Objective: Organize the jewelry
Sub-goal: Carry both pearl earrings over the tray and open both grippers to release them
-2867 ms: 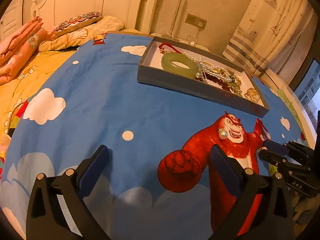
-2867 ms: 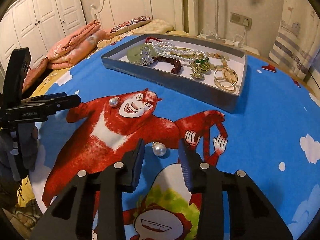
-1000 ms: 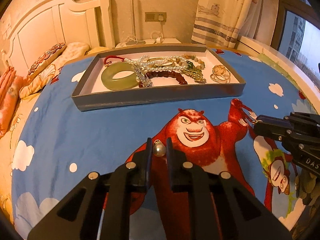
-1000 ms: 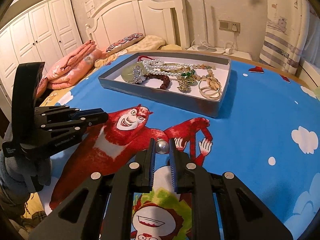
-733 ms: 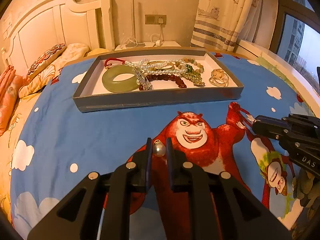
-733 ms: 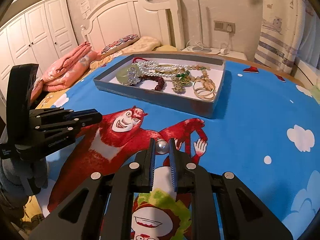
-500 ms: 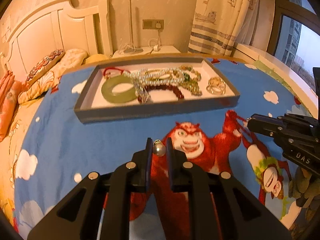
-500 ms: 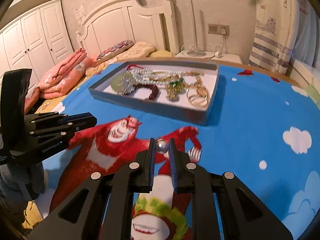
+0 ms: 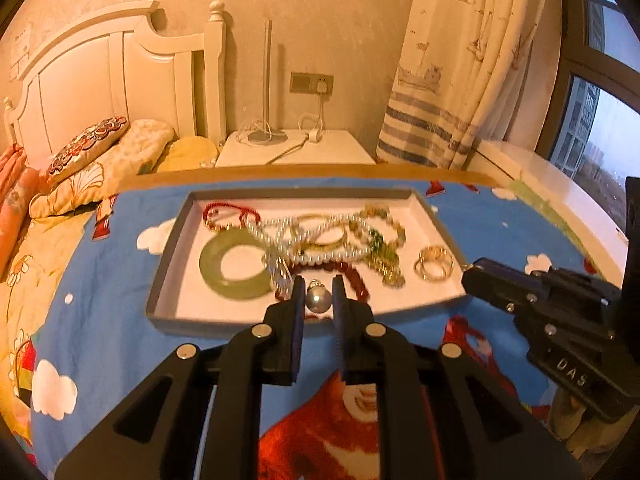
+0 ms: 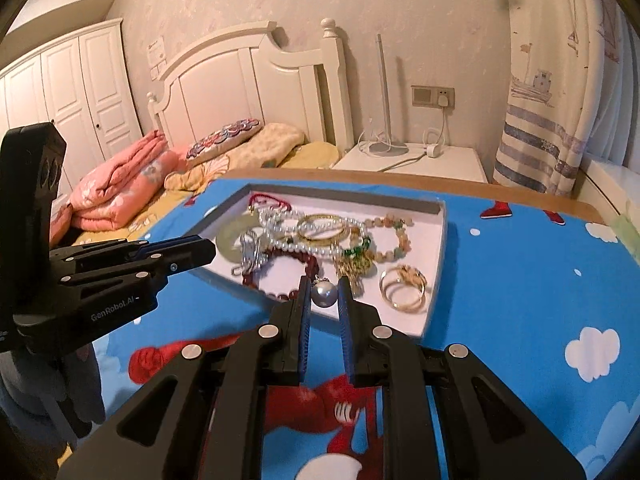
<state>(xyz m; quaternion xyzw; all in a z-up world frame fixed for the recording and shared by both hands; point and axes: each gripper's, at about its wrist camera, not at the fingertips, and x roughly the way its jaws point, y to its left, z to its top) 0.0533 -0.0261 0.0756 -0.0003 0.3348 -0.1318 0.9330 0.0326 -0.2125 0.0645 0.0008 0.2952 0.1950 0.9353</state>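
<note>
My left gripper (image 9: 317, 292) is shut on a pearl earring (image 9: 318, 298) and holds it above the near edge of the grey jewelry tray (image 9: 168, 256). My right gripper (image 10: 324, 289) is shut on a second pearl earring (image 10: 324, 294) above the tray's near right part (image 10: 438, 256). The tray holds a green jade bangle (image 9: 232, 266), pearl strands (image 9: 320, 257), a dark red bead bracelet (image 10: 304, 264), gold rings (image 9: 434, 266) and other beads. Each gripper shows in the other's view: the right one (image 9: 472, 276), the left one (image 10: 204, 250).
The tray lies on a blue cartoon bedspread (image 9: 104, 280). Pillows (image 9: 88, 148) and a pink folded quilt (image 10: 120, 192) lie at the left. A white nightstand (image 9: 296, 152) with cables stands behind, a curtain (image 9: 452, 60) at the right.
Both grippers have risen and moved forward with their pearl earrings, from over the red bear print to over the tray's near edge.
</note>
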